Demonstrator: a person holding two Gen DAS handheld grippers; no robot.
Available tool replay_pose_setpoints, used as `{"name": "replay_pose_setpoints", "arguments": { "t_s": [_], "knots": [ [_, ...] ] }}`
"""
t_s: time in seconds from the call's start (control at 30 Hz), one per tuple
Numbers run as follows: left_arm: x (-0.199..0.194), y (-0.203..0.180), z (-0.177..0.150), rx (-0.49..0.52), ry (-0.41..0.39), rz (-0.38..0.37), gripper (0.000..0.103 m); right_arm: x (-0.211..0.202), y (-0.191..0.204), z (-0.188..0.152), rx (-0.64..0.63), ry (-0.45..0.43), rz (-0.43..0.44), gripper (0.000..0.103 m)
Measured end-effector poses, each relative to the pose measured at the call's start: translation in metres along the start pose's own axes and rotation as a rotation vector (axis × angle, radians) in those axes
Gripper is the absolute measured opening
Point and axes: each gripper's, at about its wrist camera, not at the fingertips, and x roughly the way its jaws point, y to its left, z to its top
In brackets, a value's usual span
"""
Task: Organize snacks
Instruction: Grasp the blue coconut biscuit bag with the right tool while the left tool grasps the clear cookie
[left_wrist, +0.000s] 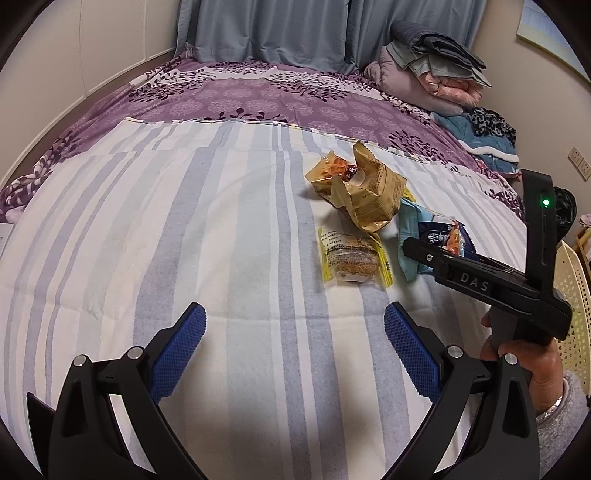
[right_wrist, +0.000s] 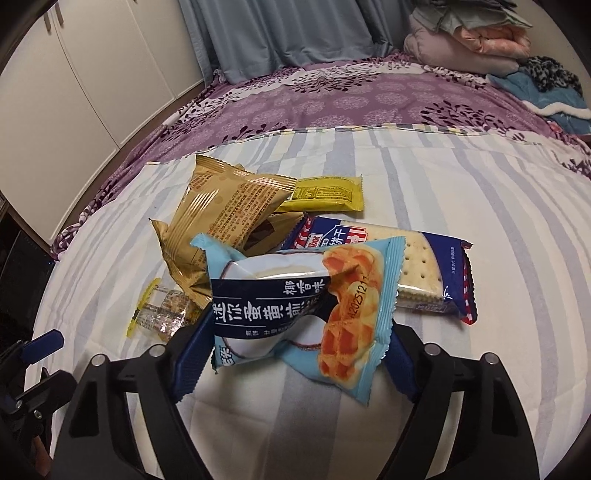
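We see right gripper clamped on light-blue waffle packet, long axis crosswise between pads, probably lifted off striped sheet. Left gripper open, empty; snack pile ahead-right.

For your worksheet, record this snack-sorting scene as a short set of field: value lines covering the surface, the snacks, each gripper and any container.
Surface: striped sheet on a bed
Snacks: light blue waffle packet, tan packets, yellow bar, dark blue cracker pack, clear-wrapped cake
Right gripper: closed on the light blue waffle packet
Left gripper: open, nothing between its fingers
Container: cream perforated basket, at the right edge
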Motion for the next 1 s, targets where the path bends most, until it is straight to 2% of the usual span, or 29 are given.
{"name": "replay_pose_setpoints", "arguments": {
  "t_s": [0.3, 0.67, 0.9, 1.0],
  "knots": [
    [0.017, -0.007, 0.01, 0.013, 0.004, 0.016, 0.098, -0.022, -0.019, -0.016, 0.039, -0.01, 0.001, 0.075],
    [0.057, -0.048, 0.028, 0.073, 0.02, -0.017, 0.098, -0.047, -0.045, -0.036, 0.107, -0.025, -0.02, 0.074],
    [0.088, -0.051, 0.031, 0.08, 0.068, 0.016, 0.098, -0.048, -0.046, -0.038, 0.107, -0.027, -0.02, 0.074],
    [0.092, -0.051, 0.03, 0.099, 0.061, 0.035, 0.098, -0.048, -0.046, -0.038, 0.106, -0.028, -0.021, 0.074]
  ]
}}
